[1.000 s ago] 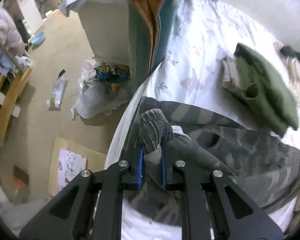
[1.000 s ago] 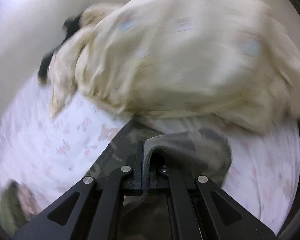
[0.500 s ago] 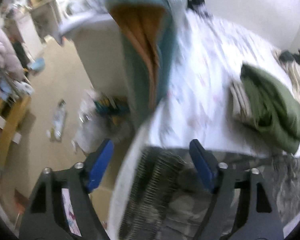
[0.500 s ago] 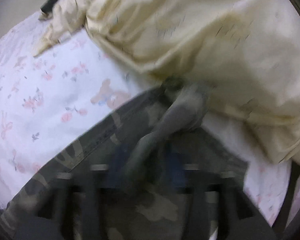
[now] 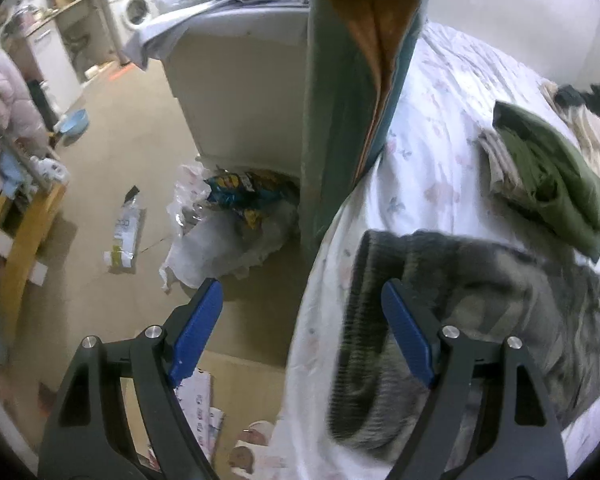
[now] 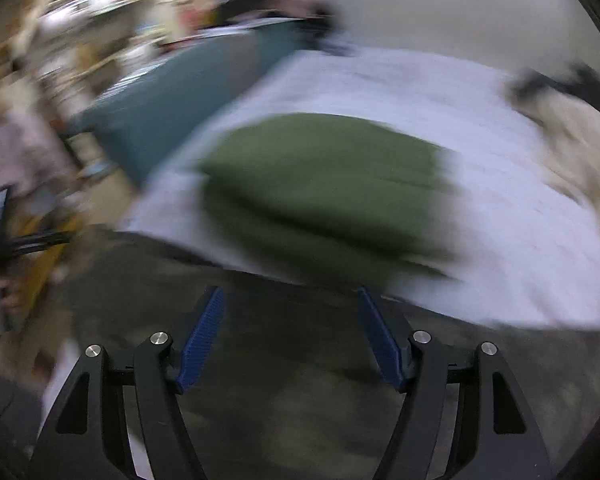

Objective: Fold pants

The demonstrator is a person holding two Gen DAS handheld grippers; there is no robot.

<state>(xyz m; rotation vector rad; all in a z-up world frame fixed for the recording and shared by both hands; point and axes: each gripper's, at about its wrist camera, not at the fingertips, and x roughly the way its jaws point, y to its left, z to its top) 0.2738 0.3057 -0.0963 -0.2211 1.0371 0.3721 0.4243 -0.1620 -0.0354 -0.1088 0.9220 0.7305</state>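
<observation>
Camouflage pants (image 5: 480, 320) lie flat at the bed's (image 5: 432, 128) near edge — soft, limp cloth (best pinched at the ribbed cuff (image 5: 364, 320)). The left gripper (image 5: 302, 320), jaws spread and empty, hangs over that edge, cuff beside its right finger. The right gripper (image 6: 290, 332), likewise spread, hovers above the pants.

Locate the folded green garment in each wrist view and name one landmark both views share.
Left wrist: green garment at the right edge, on the bed beyond the camouflage pants.
Right wrist: green garment centre frame, blurred, just past the pants.
Shared landmark: floral bedsheet.
</observation>
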